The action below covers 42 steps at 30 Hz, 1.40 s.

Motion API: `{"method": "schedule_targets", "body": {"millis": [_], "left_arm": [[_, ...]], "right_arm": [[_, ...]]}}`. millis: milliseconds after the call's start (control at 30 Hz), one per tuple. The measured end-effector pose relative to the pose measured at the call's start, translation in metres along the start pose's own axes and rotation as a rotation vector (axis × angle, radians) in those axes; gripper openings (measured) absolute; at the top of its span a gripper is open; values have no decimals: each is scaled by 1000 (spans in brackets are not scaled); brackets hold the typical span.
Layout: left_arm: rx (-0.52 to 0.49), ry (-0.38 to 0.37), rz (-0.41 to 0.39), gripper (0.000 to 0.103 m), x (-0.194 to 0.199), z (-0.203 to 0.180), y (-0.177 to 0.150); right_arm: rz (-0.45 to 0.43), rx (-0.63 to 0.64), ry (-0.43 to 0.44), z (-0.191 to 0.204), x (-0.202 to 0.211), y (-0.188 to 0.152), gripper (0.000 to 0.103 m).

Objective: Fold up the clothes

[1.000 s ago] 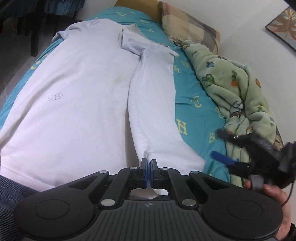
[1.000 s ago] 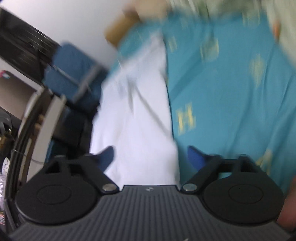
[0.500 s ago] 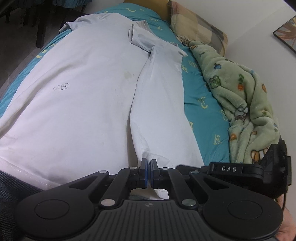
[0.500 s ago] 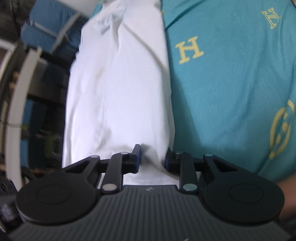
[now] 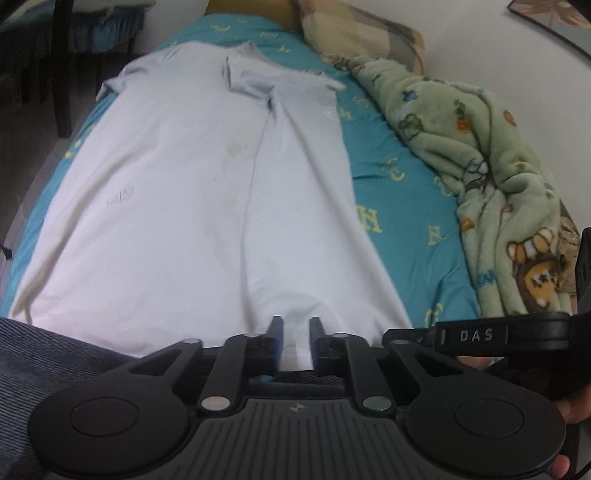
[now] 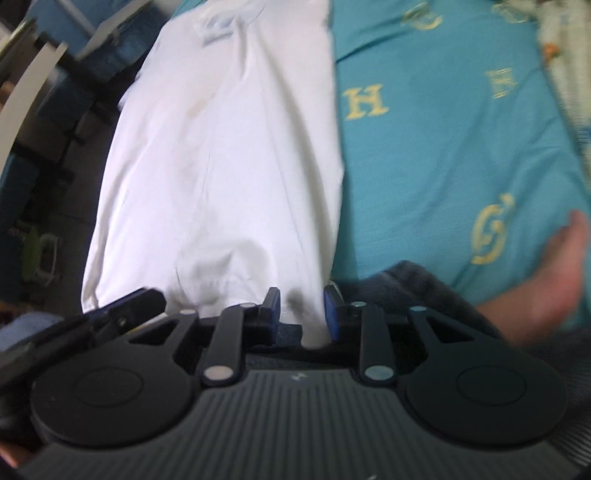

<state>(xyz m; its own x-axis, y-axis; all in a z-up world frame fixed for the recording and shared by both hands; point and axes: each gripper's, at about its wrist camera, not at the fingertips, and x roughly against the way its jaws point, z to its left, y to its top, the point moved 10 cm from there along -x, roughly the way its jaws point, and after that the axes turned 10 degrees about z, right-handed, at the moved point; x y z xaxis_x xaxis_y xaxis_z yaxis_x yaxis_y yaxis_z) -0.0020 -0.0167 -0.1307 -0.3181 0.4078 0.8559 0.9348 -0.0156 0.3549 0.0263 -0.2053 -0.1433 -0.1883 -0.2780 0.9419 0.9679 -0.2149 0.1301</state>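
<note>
A white T-shirt (image 5: pixel 192 206) lies lengthwise on the teal bedsheet (image 5: pixel 402 206), its right side folded inward along a crease. My left gripper (image 5: pixel 294 332) is at the near hem, jaws slightly apart, with hem cloth lying loose between them. My right gripper (image 6: pixel 301 310) is at the hem's near right corner, jaws apart with cloth between them, not pinched. The shirt (image 6: pixel 221 155) fills the left half of the right wrist view. The right gripper's body also shows in the left wrist view (image 5: pixel 476 336).
A green plush blanket (image 5: pixel 491 184) is bunched along the wall at right. A pillow (image 5: pixel 362 33) lies at the head of the bed. Dark chairs (image 5: pixel 55 62) stand left of the bed. My bare foot (image 6: pixel 546 280) rests on the sheet (image 6: pixel 461 129).
My left gripper has opened and let go of the hem, and the folded side now lies flatter. My right gripper came down to the hem corner and partly closed around it.
</note>
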Motion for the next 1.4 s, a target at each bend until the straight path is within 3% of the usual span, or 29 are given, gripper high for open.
{"method": "schedule_targets", "body": {"millis": [33, 100, 200, 333, 433, 567, 633, 700, 767, 867, 933, 1033, 1133, 1233, 1400], "left_arm": [[-8, 1, -20, 37, 12, -5, 4], [-39, 17, -67, 59, 40, -19, 15], [-99, 62, -157, 88, 85, -42, 37], [-160, 96, -254, 100, 141, -78, 65], [-193, 125, -313, 103, 173, -97, 82], [-169, 131, -392, 103, 188, -94, 129], [-146, 137, -453, 103, 181, -79, 162], [-127, 158, -521, 103, 165, -52, 191], [-79, 160, -533, 103, 133, -10, 215], [15, 152, -496, 102, 75, 74, 248], [130, 156, -451, 97, 41, 139, 271], [265, 52, -467, 97, 12, 216, 306], [345, 34, -480, 98, -20, 279, 341], [386, 26, -462, 95, -56, 326, 371], [461, 18, -367, 91, -78, 365, 370]], "right_arm": [[-27, -13, 15, 0, 14, 1, 54], [-91, -21, 51, 2, 47, 6, 75], [-180, -22, 85, 6, 100, 12, 78], [-290, -26, 92, 17, 160, 28, 78], [-368, -11, 90, 28, 195, 44, 78], [-478, 24, 109, 49, 215, 82, 78], [-529, 37, 96, 51, 205, 99, 78], [-576, 47, 74, 51, 191, 114, 78], [-590, 68, 52, 48, 160, 128, 78], [-585, 111, -2, 44, 102, 151, 78], [-581, 122, -17, 44, 77, 165, 78], [-578, 129, -22, 46, 50, 183, 78], [-575, 135, -27, 48, 22, 202, 78], [-562, 124, -35, 51, -2, 222, 78], [-509, 70, 4, 64, -32, 261, 78]]}}
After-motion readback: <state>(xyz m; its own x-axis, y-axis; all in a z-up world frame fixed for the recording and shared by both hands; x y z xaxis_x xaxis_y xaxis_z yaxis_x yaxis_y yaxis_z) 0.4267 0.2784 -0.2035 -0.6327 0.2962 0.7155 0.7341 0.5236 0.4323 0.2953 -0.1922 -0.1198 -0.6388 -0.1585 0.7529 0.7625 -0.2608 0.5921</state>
